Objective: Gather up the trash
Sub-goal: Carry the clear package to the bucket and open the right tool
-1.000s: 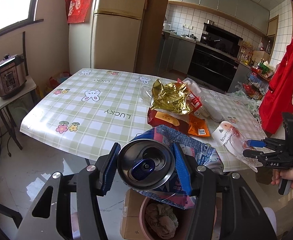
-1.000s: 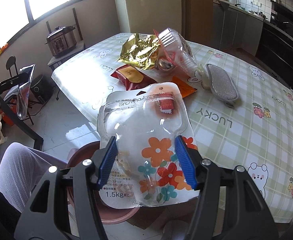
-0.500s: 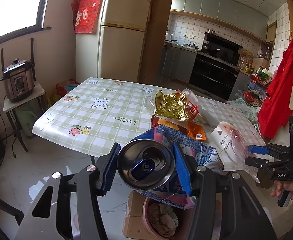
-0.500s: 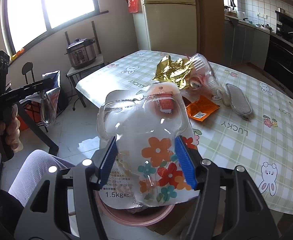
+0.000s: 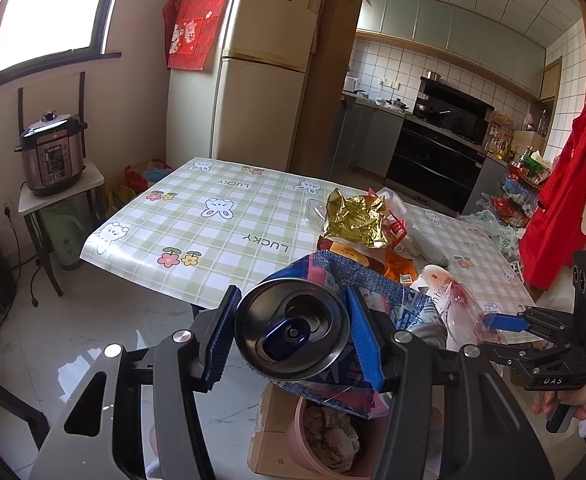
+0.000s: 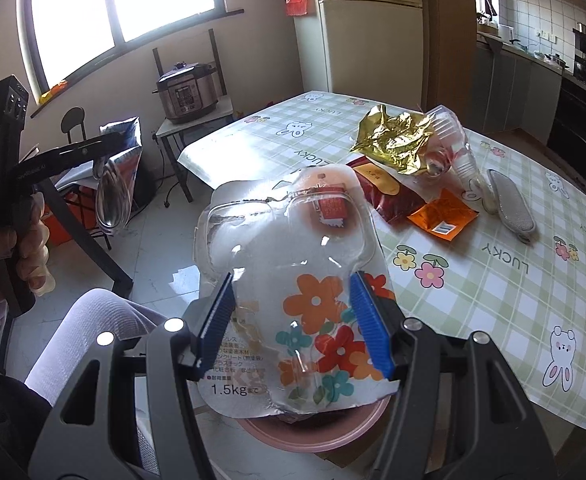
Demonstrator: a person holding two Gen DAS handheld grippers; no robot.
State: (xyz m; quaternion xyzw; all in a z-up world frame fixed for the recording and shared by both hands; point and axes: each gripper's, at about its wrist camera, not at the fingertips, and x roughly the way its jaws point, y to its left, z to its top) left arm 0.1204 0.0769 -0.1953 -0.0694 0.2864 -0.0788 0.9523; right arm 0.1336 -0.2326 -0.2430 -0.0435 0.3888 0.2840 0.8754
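Trash is gripped in both tools. In the left wrist view, the left gripper [image 5: 293,334] is seen closed on a crushed silver-topped drink can with a blue pull tab [image 5: 292,331], its blue ribbed pads pressed against the can's two sides, and a torn blue and pink patterned wrapper [image 5: 373,284] is bunched against the can on its far and right sides. Below the can, a pink round bin [image 5: 305,446] holding crumpled paper is seen on the floor beside a brown cardboard box [image 5: 269,432]. Beyond, a table covered with a green checked cloth printed with bears and flowers [image 5: 213,232] carries a crumpled gold foil bag [image 5: 355,220] on its far right part. At the right edge the right gripper [image 5: 505,322] is visible in a hand [image 5: 585,400]. In the right wrist view, the right gripper [image 6: 293,320] is closed on a clear plastic blister pack with a flower-printed card [image 6: 293,280], held over the pink bin [image 6: 293,434]. On the table [image 6: 493,280] behind it lie the gold bag [image 6: 397,140], a dark red packet [image 6: 389,192], an orange sachet [image 6: 443,216] and a grey mesh pad [image 6: 509,204]. At the far left, the left gripper [image 6: 109,140] is seen side-on, away from the table.
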